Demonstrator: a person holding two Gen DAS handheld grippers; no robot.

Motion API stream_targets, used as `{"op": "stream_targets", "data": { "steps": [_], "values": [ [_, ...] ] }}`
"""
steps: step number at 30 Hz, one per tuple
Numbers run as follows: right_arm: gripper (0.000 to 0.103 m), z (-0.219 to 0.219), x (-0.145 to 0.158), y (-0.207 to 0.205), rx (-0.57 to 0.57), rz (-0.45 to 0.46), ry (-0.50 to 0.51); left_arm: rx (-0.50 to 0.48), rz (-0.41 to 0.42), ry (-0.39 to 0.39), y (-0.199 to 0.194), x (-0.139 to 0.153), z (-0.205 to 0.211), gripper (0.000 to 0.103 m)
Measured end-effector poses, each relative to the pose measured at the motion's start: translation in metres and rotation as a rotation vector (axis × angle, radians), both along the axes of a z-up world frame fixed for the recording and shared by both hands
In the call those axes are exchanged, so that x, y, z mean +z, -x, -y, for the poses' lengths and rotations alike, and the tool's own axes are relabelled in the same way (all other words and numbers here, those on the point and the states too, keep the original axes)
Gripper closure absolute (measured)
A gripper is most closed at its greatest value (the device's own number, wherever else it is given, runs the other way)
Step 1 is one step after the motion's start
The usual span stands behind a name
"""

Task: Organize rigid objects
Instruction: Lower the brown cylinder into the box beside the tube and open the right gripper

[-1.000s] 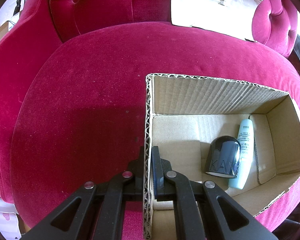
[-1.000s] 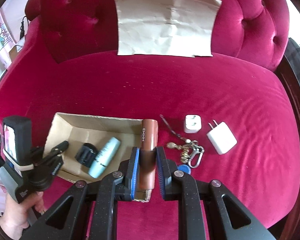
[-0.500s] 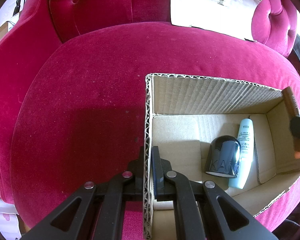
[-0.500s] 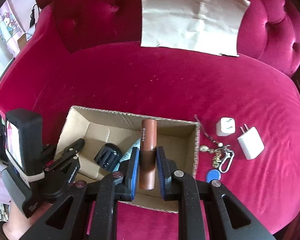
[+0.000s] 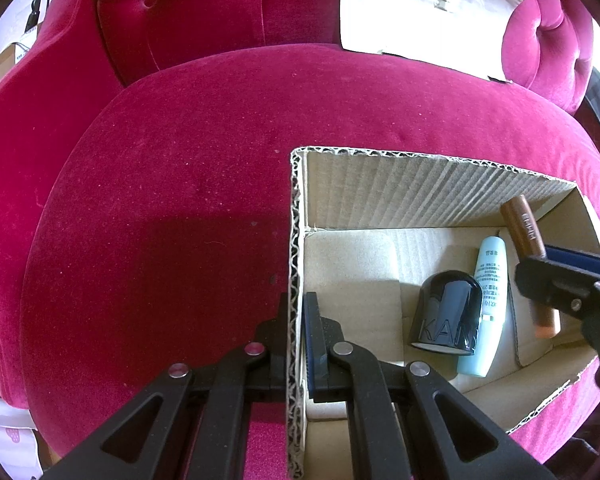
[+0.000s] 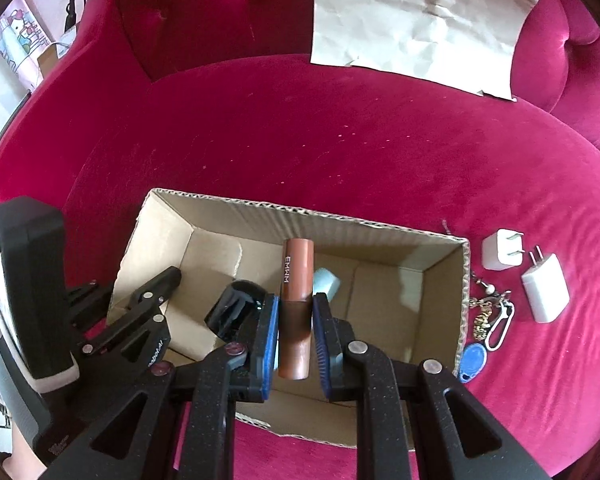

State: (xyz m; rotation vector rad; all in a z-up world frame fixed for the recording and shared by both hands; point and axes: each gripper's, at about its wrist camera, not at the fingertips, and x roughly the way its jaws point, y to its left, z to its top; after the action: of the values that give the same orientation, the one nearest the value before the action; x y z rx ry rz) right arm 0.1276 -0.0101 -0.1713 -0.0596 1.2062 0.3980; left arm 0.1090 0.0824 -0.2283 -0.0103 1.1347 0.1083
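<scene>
The left gripper (image 5: 300,344) pinches the open brown cardboard box's (image 6: 380,226) side wall — steadying it — while the right gripper (image 6: 294,328), clamping a brown cylindrical tube (image 6: 296,280), hangs over the box.

Inside the box (image 6: 384,240): cap (image 6: 236,310) and bottle (image 6: 327,282). Right of the box: two chargers (image 6: 546,294), keys (image 6: 490,320).
</scene>
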Motion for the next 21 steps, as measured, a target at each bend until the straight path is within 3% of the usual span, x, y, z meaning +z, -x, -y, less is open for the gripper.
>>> {"op": "stream_targets", "data": {
  "steps": [18,21],
  "values": [
    [0.085,-0.010,-0.005,-0.005,0.027,-0.035,-0.035,0.002,0.000,0.002,0.001,0.000,0.000,0.098],
    [0.052,-0.008,-0.002,-0.006,0.024,-0.014,-0.022,0.003,0.000,0.003,0.001,0.000,0.000,0.098]
  ]
}}
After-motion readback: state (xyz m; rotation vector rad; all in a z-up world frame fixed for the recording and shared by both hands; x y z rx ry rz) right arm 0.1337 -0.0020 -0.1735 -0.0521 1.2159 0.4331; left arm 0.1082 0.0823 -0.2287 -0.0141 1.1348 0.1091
